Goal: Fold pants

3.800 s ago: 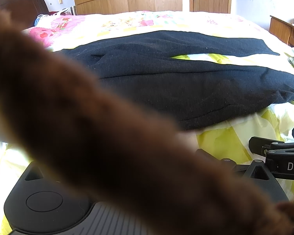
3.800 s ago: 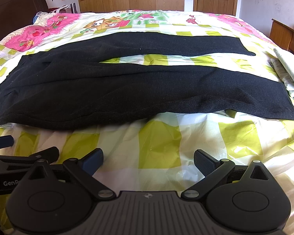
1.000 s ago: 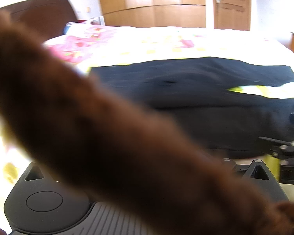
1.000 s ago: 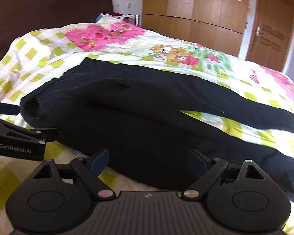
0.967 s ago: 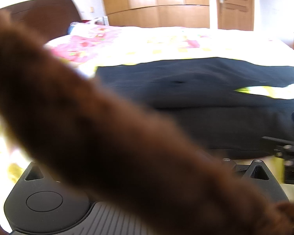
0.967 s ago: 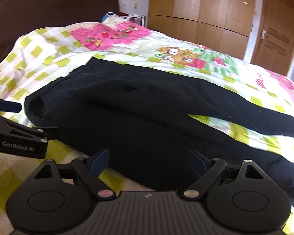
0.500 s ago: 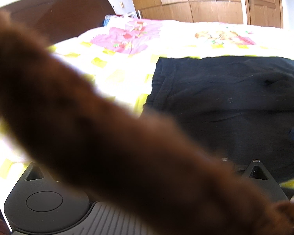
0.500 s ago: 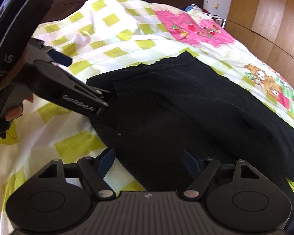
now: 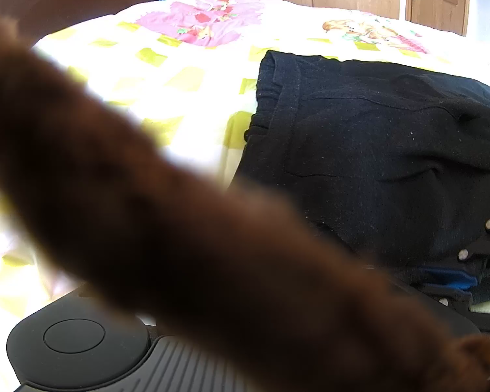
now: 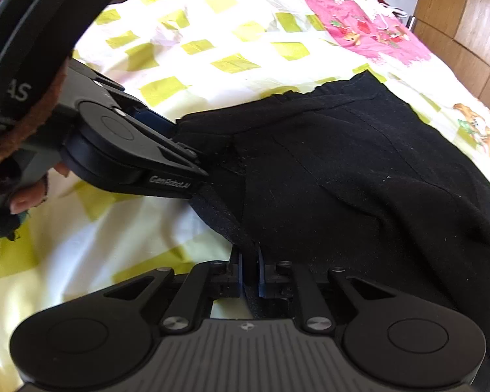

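Half a second ago the right claw (image 10: 249, 272) stood with its fingers apart just short of the waistband; now they are pressed together on the near edge of the black pants (image 10: 359, 176), a strip of fabric pinched between the blue pads. The left claw (image 10: 196, 166) has also come onto the waistband, a little farther along the same end. Both ends of the waist thus appear to be taken, so the first fold is probably ready to start.

In the right wrist view the left claw's fingers look nearly closed at the cloth, though whether they truly grip it cannot be told; in its own view a blurred brown sleeve (image 9: 179, 228) hides them.

The pants lie spread on the checked bedsheet (image 10: 212, 49), waist toward the headboard end, legs running off toward the foot of the bed.
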Demonstrator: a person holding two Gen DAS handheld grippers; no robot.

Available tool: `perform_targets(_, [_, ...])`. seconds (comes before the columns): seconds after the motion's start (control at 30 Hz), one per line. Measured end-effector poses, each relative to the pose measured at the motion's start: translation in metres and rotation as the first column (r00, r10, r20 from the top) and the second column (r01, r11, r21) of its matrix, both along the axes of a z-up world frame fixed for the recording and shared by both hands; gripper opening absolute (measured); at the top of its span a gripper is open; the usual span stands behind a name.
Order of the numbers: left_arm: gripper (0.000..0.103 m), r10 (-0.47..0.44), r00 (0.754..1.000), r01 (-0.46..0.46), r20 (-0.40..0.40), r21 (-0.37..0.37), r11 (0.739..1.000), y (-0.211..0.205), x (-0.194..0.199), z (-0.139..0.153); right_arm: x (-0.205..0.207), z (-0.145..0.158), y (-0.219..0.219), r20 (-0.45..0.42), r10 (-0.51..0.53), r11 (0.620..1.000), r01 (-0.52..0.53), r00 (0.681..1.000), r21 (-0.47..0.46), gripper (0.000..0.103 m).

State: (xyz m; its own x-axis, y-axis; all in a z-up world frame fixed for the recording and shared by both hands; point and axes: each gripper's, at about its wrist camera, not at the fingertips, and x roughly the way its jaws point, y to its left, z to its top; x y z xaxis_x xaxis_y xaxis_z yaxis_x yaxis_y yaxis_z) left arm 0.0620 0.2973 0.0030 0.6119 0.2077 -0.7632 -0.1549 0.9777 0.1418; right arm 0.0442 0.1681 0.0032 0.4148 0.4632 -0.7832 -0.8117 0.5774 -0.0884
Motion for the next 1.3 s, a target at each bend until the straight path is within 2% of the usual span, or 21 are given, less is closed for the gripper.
perform_targets(0.27, [0.045, 0.059, 0.998, -0.057, -0.031, 0.051, 0.997, 0.005, -0.024, 0.009, -0.018, 0.004, 0.006, -0.026, 0.061, 0.998, -0.061, 0.998, 0.024, 0.027])
perform_targets(0.33, [0.045, 0.061, 0.998, -0.060, -0.023, 0.069, 0.996, 0.001, -0.028, 0.014, -0.014, 0.007, 0.003, -0.033, 0.052, 0.998, -0.051, 0.998, 0.032, 0.032])
perform_targets(0.5, [0.044, 0.061, 0.998, -0.064, 0.023, 0.127, 0.990, -0.012, -0.030, 0.034, -0.007, 0.019, -0.017, -0.046, 0.021, 0.996, -0.018, 0.999, 0.083, 0.032])
perform_targets(0.67, [0.044, 0.020, 0.998, -0.027, 0.057, 0.129, 0.991, -0.035, -0.026, 0.050, -0.003, 0.029, -0.050, -0.037, -0.046, 0.992, 0.050, 0.998, 0.114, 0.032])
perform_targets(0.87, [0.044, -0.075, 0.996, 0.069, 0.052, 0.114, 0.991, -0.084, -0.012, 0.048, -0.003, 0.040, -0.097, 0.001, -0.165, 0.978, 0.164, 0.986, 0.130, 0.032])
perform_targets(1.07, [0.045, -0.193, 0.980, 0.188, 0.040, 0.096, 0.977, -0.147, 0.005, 0.044, 0.014, 0.051, -0.169, 0.023, -0.316, 0.938, 0.308, 0.949, 0.159, 0.032])
perform_targets(1.2, [0.046, -0.298, 0.954, 0.295, 0.030, 0.077, 0.952, -0.203, 0.016, 0.035, 0.024, 0.051, -0.227, 0.034, -0.451, 0.886, 0.442, 0.892, 0.140, 0.032])
perform_targets(1.3, [0.046, -0.366, 0.930, 0.365, 0.025, 0.030, 0.930, -0.244, 0.026, 0.026, 0.030, 0.049, -0.270, 0.046, -0.556, 0.827, 0.548, 0.830, 0.129, 0.032])
